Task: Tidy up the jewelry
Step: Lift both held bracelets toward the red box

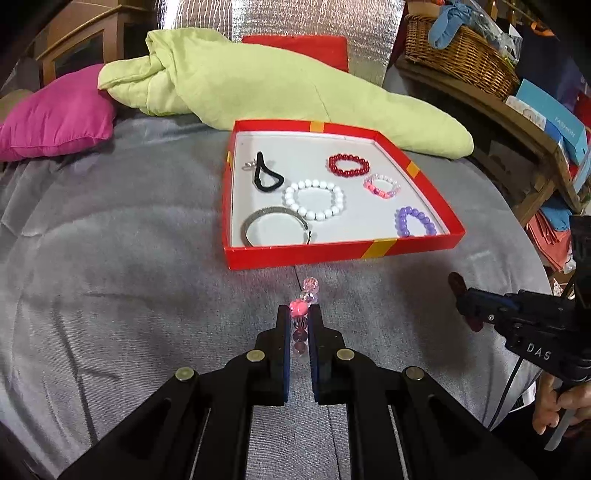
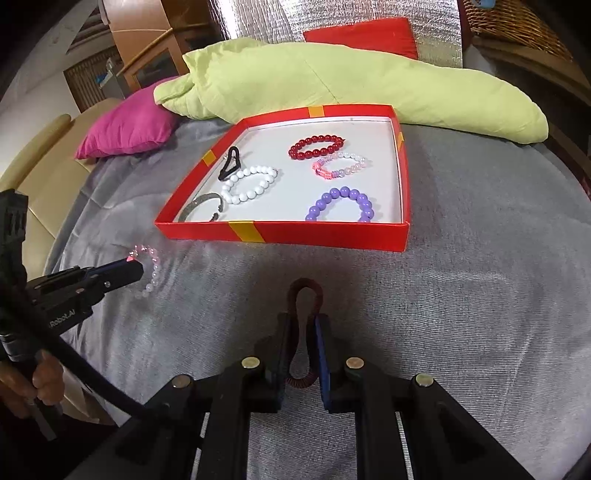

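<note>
We work over a grey blanket (image 2: 461, 295). Our left tool (image 1: 298, 314) pinches the pink bead bracelet (image 1: 300, 308), its loop running lengthwise away from us. Our right tool (image 2: 303, 319) grips the dark red coil band (image 2: 305, 291), squeezed long toward the red box (image 2: 280, 232); green bedding (image 1: 258, 85) lies beyond.

Grey blanket (image 1: 110, 258), centre; lime-green quilt (image 1: 258, 81), magenta cushion (image 1: 55, 114), upper left; silver foil wall (image 1: 288, 18), top; wicker basket (image 1: 461, 55), wooden shelf (image 1: 498, 110), upper right.
</note>
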Demonstrator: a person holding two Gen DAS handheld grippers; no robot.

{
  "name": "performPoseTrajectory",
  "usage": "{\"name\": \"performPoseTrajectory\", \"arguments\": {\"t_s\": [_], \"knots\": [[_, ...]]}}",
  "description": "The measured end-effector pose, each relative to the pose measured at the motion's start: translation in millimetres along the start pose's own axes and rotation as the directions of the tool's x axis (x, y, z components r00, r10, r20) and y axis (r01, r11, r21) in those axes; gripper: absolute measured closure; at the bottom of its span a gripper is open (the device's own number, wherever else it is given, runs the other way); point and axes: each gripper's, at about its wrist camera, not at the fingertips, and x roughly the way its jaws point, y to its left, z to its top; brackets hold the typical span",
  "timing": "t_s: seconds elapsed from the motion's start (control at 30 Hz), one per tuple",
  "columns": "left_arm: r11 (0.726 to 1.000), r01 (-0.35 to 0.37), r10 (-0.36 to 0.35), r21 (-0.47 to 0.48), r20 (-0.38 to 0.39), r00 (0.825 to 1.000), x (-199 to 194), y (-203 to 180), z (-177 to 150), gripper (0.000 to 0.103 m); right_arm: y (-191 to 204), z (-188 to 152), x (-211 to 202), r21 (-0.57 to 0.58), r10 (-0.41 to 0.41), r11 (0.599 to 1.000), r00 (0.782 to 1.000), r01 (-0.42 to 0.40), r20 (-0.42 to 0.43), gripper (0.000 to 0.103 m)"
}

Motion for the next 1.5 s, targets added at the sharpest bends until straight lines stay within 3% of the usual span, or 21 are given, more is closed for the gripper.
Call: {"name": "performPoseTrajectory", "arguments": {"t_s": [0.47,1.5], "knots": [[0.999,-0.033,0.034,-0.013,0.041,0.999,-12,2,3,0.094,12,2,-14,-0.015,0.060,0.998,0.994,-0.058,0.087,0.088],[0.987,-0.151,0.145,0.051,0.108,0.983,-14,-31,12,0.093,13,-2,-13,-0.019,0.063,0.998,0.995,-0.062,0.081,0.088]]}}
